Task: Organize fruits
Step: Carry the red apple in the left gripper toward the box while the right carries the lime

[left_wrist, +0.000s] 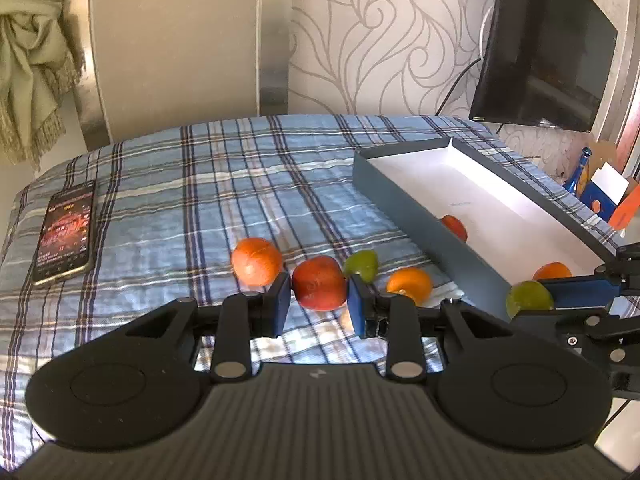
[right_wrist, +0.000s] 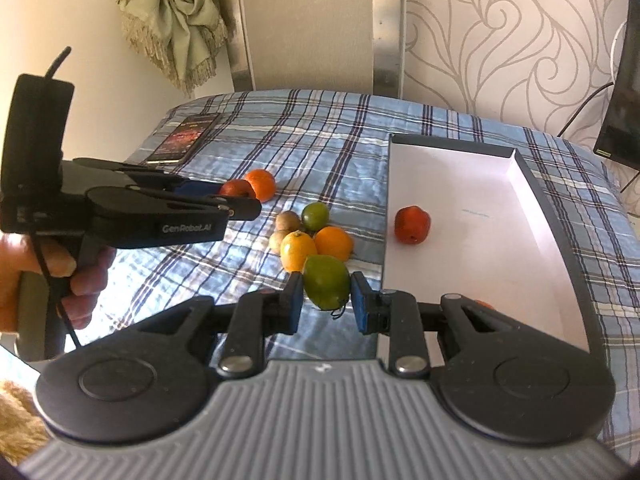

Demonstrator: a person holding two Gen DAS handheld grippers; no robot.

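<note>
In the left wrist view my left gripper [left_wrist: 319, 300] is shut on a red fruit [left_wrist: 320, 288], held just above the plaid cloth. My right gripper [right_wrist: 326, 300] is shut on a green fruit [right_wrist: 326, 286] beside the near left corner of the grey box [right_wrist: 560, 232]. Inside the white-lined box lie a red fruit [right_wrist: 412, 225] and an orange [left_wrist: 552, 271]. Loose on the cloth are an orange [right_wrist: 262, 184], a lime [right_wrist: 315, 216], a lemon [right_wrist: 298, 250], another orange [right_wrist: 334, 243] and two brown fruits [right_wrist: 288, 221].
A phone [left_wrist: 66, 232] with a lit screen lies at the cloth's far left edge. A dark screen [left_wrist: 544, 52] hangs on the wall behind the box. A hand [right_wrist: 80, 276] grips the left gripper's handle. Boxes and a blue bottle [left_wrist: 580, 176] stand past the right edge.
</note>
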